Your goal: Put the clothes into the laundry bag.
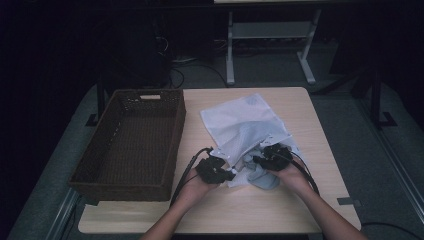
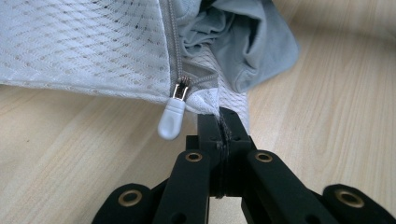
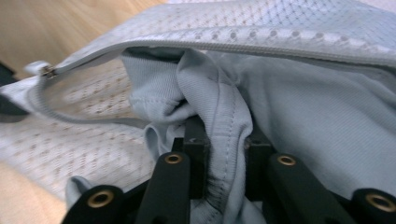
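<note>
Right at the left gripper (image 2: pixel 219 122), its jaws pinch the mesh bag's (image 2: pixel 84 46) edge beside the zipper pull (image 2: pixel 172 119). The right gripper (image 3: pixel 224 154) squeezes a fold of grey cloth (image 3: pixel 299 102) at the bag's mouth. Bare table (image 1: pixel 300 105) lies beyond.

On the table (image 1: pixel 300 105), the basket (image 1: pixel 131 142) sits at nine o'clock of the mesh bag (image 1: pixel 240 122); a garment (image 1: pixel 260 176) protrudes from the bag at six.

White mesh bag (image 2: pixel 84 42), soft grey cloth garment (image 3: pixel 299 121), matt wooden table (image 1: pixel 280 200)
</note>
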Demonstrator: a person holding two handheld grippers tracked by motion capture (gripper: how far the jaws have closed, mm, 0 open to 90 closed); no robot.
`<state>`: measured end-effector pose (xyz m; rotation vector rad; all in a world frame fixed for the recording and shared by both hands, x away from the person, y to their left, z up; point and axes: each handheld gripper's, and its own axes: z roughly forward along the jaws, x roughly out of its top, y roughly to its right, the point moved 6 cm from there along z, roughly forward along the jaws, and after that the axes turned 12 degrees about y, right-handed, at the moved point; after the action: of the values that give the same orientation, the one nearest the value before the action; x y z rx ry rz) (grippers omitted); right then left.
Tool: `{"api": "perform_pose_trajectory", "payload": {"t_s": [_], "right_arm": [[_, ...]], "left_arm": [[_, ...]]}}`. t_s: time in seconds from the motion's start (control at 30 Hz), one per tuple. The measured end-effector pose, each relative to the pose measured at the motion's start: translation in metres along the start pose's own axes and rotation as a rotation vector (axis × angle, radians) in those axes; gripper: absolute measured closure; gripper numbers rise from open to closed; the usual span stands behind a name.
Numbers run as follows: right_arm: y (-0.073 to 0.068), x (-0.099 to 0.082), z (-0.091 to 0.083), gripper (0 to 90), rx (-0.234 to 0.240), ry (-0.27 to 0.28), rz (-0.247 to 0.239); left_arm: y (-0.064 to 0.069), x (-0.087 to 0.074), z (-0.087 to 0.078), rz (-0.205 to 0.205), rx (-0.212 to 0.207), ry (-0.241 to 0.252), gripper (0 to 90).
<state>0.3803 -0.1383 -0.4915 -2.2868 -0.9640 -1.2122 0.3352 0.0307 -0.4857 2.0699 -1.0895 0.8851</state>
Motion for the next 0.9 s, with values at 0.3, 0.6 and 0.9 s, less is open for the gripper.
{"api": "perform_pose_trajectory", "payload": {"t_s": [0.3, 0.6, 0.9], "right_arm": [[-0.018, 0.007, -0.032, 46.8, 0.092, 0.022, -0.044], [-0.021, -0.021, -0.073, 37.9, 0.087, -0.047, -0.049], [-0.027, -0.053, -0.06, 33.4, 0.091, -0.141, -0.033]], "left_arm": [[-0.001, 0.0, 0.001, -0.001, 0.002, 0.002, 89.1], [-0.001, -0.001, 0.001, 0.004, 0.003, -0.004, 89.0], [0.0, -0.001, 0.002, 0.005, 0.003, -0.003, 89.0]]}}
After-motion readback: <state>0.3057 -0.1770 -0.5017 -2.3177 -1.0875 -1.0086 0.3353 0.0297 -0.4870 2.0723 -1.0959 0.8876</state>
